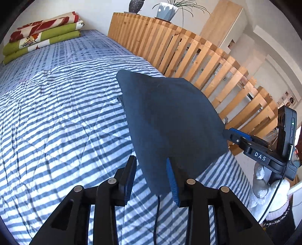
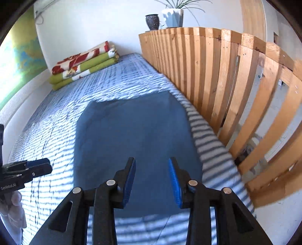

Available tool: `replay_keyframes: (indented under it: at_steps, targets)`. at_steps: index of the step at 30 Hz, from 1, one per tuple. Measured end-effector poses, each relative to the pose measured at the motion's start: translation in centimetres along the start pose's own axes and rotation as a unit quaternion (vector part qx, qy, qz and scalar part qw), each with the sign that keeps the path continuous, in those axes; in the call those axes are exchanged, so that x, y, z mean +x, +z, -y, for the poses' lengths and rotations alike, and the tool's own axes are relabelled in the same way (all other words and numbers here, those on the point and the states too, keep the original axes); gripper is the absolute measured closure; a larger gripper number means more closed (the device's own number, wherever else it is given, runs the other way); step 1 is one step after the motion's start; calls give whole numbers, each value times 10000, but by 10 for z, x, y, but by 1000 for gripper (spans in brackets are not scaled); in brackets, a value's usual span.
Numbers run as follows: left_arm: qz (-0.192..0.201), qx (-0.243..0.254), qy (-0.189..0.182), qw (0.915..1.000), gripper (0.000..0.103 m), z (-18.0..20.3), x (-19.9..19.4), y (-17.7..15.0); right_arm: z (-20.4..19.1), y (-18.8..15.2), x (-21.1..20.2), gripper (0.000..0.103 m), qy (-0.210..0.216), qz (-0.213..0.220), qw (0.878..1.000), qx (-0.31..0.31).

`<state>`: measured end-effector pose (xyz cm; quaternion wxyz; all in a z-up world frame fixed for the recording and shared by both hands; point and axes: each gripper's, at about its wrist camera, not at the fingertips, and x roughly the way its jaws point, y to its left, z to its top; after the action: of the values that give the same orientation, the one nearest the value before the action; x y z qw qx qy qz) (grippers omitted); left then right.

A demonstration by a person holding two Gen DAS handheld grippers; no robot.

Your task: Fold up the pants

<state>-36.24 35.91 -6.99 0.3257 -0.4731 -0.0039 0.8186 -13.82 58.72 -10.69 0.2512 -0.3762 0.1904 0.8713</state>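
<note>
The dark blue pants [image 1: 169, 116] are on the bed, on the striped cover [image 1: 56, 113], close to the wooden fence of slats [image 1: 188, 56] on the right side of the frame.

In the left view the pants stick up like a tent in the middle of the frame. They block much of the bed behind them. A thin dark cord [image 1: 158, 205] hangs down from their low edge. The left gripper [image 1: 152, 179] is at the bottom, with its two jaws wide apart. The cloth hangs just in front of its blue pad and hides part of it.

At the right edge, a hand in a white glove [image 1: 264, 184] holds the other tool. Its tip meets one corner of the pants.

In the right view the right gripper [image 2: 152, 181] also has its jaws wide apart, with nothing between them. From here the pants look flat and smooth on the cover, beyond the jaws.

Folded green and red blankets [image 1: 43, 35] sit far away in the upper left. A white plant pot [image 1: 167, 11] and a dark vase [image 1: 135, 5] stand on top of the fence.
</note>
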Motion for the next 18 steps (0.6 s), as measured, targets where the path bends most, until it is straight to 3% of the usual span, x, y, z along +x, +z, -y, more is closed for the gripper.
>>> replay_keyframes:
  at_steps: [8, 14, 18]
  targets:
    - [337, 240, 396, 9984, 61, 30, -95, -76, -47, -60, -75, 65, -12, 132, 9998, -124]
    - [766, 500, 710, 9933, 39, 57, -174, -130, -89, -99, -136, 61, -118, 422, 9981, -433]
    - [1195, 547, 820, 9879, 28, 68, -231, -163, -116, -114, -176, 46, -117, 733, 9953, -623]
